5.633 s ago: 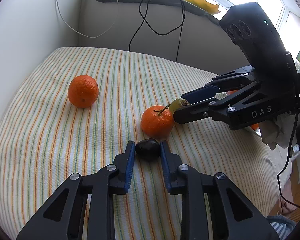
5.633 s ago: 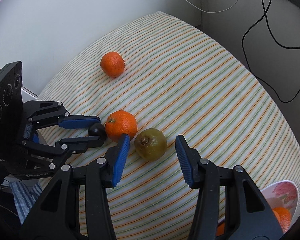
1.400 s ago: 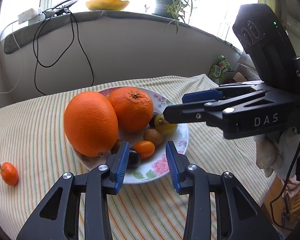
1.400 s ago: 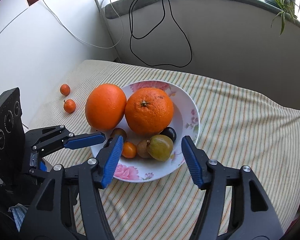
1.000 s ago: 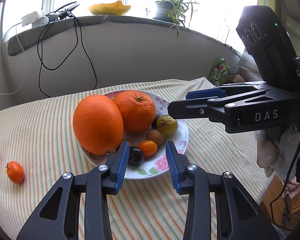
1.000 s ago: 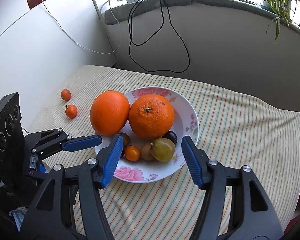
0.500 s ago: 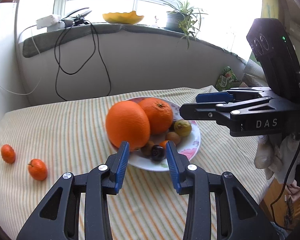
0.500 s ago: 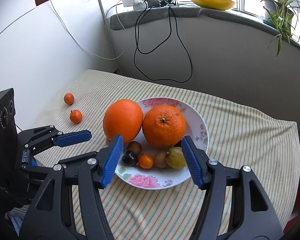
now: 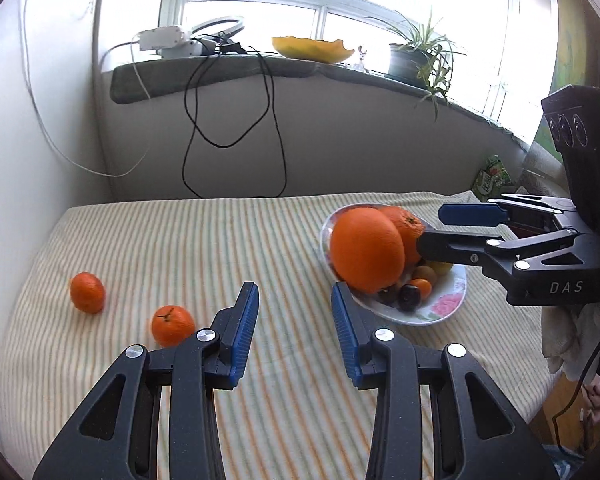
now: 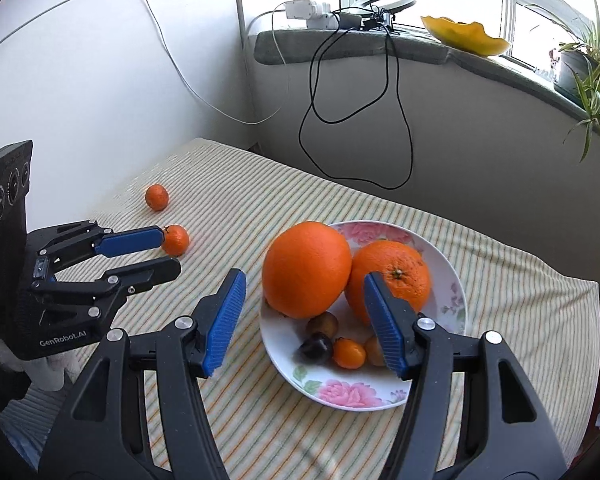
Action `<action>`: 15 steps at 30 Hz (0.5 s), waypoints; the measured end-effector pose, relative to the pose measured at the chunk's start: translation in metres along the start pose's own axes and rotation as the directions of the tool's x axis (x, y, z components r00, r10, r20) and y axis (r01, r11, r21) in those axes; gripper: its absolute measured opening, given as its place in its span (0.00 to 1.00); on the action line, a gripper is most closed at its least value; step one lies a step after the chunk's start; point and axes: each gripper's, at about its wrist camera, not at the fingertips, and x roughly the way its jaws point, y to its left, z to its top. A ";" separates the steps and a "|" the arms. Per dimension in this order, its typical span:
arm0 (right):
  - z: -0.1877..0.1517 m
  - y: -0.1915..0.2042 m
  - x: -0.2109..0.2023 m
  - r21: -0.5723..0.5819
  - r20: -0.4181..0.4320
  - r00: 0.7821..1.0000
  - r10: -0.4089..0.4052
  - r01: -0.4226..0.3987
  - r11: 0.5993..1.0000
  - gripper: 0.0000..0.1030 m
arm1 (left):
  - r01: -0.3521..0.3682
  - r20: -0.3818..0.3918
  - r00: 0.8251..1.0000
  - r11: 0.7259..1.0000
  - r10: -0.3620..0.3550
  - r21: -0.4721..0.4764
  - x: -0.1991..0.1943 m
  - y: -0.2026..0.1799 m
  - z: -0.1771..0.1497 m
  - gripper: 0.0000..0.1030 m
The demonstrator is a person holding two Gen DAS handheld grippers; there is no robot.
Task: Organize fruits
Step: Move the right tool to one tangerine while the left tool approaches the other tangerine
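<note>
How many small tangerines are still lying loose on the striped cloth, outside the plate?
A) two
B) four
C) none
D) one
A: one small tangerine and a second small tangerine lie apart on the striped cloth, both well clear of the flowered plate that holds the other fruit.

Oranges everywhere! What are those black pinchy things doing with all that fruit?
A person holds two grippers and is sorting fruit. The flowered plate already carries two big oranges and some small fruits. Two small tangerines lie out on the striped cloth. The left gripper and right gripper are both open and empty.
</note>
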 end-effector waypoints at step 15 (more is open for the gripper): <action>0.017 0.067 0.024 -0.071 0.012 0.996 0.091 -0.090 0.993 0.62 | -0.121 0.002 0.992 0.987 0.122 -0.107 -0.018 0.085 -0.014 0.35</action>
